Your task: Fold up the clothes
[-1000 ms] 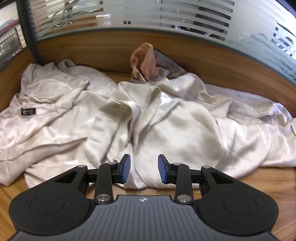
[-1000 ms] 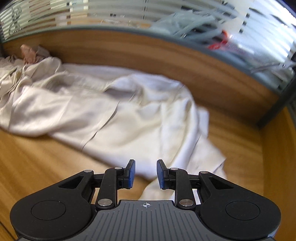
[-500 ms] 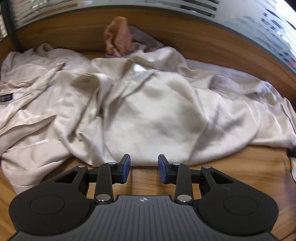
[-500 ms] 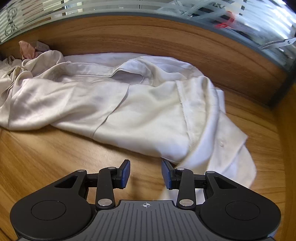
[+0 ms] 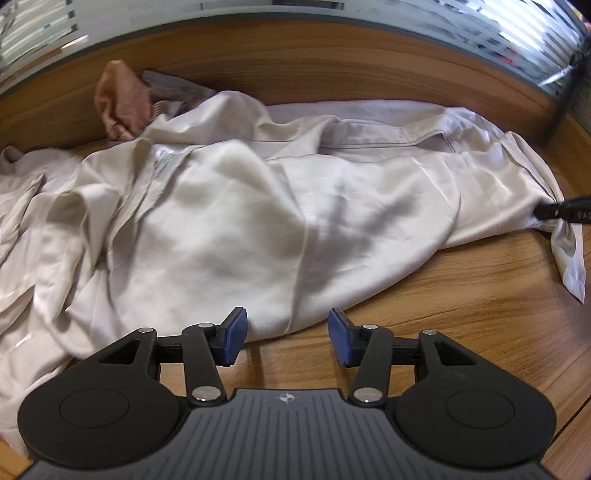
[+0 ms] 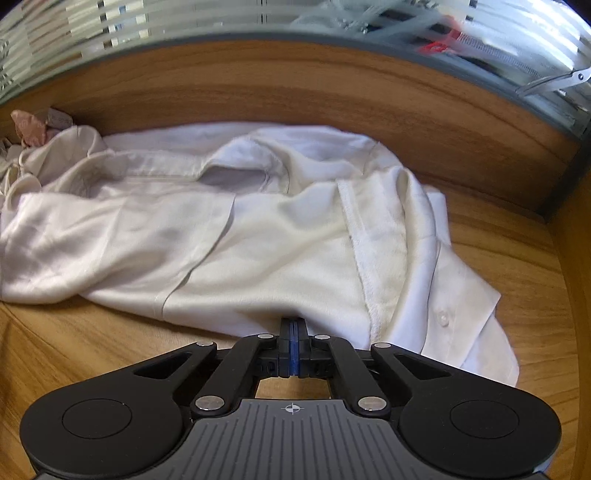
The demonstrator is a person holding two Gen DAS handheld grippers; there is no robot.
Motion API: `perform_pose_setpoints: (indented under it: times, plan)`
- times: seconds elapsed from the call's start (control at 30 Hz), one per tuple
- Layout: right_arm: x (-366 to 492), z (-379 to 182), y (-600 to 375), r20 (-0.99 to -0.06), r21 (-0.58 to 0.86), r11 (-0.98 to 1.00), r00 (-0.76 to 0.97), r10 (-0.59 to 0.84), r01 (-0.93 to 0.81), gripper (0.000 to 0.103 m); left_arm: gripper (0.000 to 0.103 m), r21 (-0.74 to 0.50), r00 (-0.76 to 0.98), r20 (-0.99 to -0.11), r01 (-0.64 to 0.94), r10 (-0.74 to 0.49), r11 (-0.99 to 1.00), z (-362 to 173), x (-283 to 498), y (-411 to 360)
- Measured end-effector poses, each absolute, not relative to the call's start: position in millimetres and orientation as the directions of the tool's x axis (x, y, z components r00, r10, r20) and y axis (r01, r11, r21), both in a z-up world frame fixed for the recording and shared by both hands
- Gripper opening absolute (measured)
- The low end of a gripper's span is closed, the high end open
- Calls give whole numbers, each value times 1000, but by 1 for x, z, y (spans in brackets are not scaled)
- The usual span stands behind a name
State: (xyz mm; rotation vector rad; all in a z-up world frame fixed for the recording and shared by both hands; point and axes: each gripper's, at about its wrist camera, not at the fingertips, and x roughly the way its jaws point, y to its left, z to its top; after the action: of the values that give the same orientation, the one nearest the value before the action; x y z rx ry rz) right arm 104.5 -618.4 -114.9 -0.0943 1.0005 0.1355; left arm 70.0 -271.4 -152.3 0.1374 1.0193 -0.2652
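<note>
A cream satin shirt [image 5: 258,221] is lying crumpled across the wooden worktop [image 5: 461,306], stretching from the left edge toward the right corner, its far side reaching the raised wooden back panel [image 5: 332,74]. Your right gripper [image 6: 293,332] is pinching the shirt's near hem, its blue pads pressed flat together with the fabric running into them; in the left wrist view that same gripper [image 5: 561,212] is showing as a dark tip biting the cloth at the far right, where a loose flap is hanging below it. Just right of the pinch, a button placket [image 6: 443,314] with one white button is lying folded over, and a seamed edge is running up from the hem beside it. Your left gripper [image 5: 286,336] is hovering low over the worktop's near edge with its jaws spread wide, nothing between them, the left pad just touching or overlapping the shirt's hem and the right pad over bare wood; the view is too blurred to tell contact. A second pale garment [image 5: 22,206] is bunching at the left edge beside the shirt. A crumpled brown cloth [image 5: 122,99] is sitting against the back panel at the far left corner, touching the shirt's collar end. Striped frosted glass [image 6: 258,18] is rising above the panel.
</note>
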Motion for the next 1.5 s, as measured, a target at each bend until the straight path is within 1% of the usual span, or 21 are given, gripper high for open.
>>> perform_pose_setpoints:
  times: [0.03,0.07,0.1,0.13,0.2,0.33,0.43,0.47,0.5,0.57,0.7,0.9,0.93,1.0,1.03,1.07,1.1,1.17,1.3,1.4,1.5]
  plan:
    - [105,-113,-619,-841,-13,988,536,74,-156,2,54,-12,500,-851,285,-160,958,-153,72,-273]
    - [105,-111,-620,-838,-10,988,540,77,-156,2,49,-15,503,-848,287,-164,958,-153,73,-275]
    - [104,-109,-620,-834,-13,987,547,76,-158,2,42,-20,505,-847,287,-169,958,-154,75,-276]
    - [104,-107,-620,-833,-14,987,548,77,-160,2,39,-25,505,-846,285,-173,958,-154,77,-278]
    - [103,-104,-620,-832,-14,986,549,80,-164,2,28,-37,506,-843,285,-183,958,-155,80,-279]
    - [101,-103,-620,-841,10,986,532,98,-166,3,25,-40,505,-842,297,-193,954,-157,84,-285]
    - [102,-103,-616,-845,66,984,515,143,-165,5,25,-50,502,-842,293,-198,955,-159,87,-287]
    - [102,-104,-613,-845,86,982,511,160,-166,9,25,-55,499,-844,288,-198,956,-160,88,-287]
    - [103,-104,-610,-844,107,980,506,178,-167,17,25,-59,495,-846,278,-196,959,-160,89,-287]
    - [107,-107,-605,-839,157,976,500,214,-153,24,25,-71,488,-850,266,-197,961,-162,89,-286]
    - [120,-116,-591,-838,215,966,482,258,-143,26,25,-105,476,-853,244,-214,964,-165,91,-283]
    - [140,-136,-583,-847,283,955,446,290,-84,24,25,-130,474,-852,222,-223,966,-166,92,-280]
    - [141,-139,-583,-849,296,952,438,297,-73,21,25,-134,472,-852,220,-226,966,-167,92,-280]
    - [142,-141,-583,-848,315,947,428,311,-64,5,25,-140,470,-852,219,-230,966,-168,91,-280]
    - [141,-141,-582,-846,320,945,428,318,-68,3,25,-138,472,-851,223,-230,965,-168,91,-280]
    - [140,-140,-582,-844,326,943,427,325,-73,2,14,-137,473,-850,227,-233,964,-168,90,-281]
    - [138,-137,-581,-840,323,943,433,326,-82,2,0,-140,473,-849,231,-237,963,-167,90,-281]
    - [134,-129,-582,-830,322,942,450,331,-98,2,0,-151,475,-846,224,-243,963,-163,89,-280]
    - [124,-105,-590,-795,340,934,496,349,-112,2,0,-220,489,-823,194,-288,956,-142,83,-272]
    - [113,-85,-599,-773,353,929,525,356,-111,2,0,-221,514,-801,225,-308,949,-120,73,-271]
    - [99,-67,-607,-757,363,925,542,365,-115,2,0,-192,534,-786,266,-311,945,-103,59,-271]
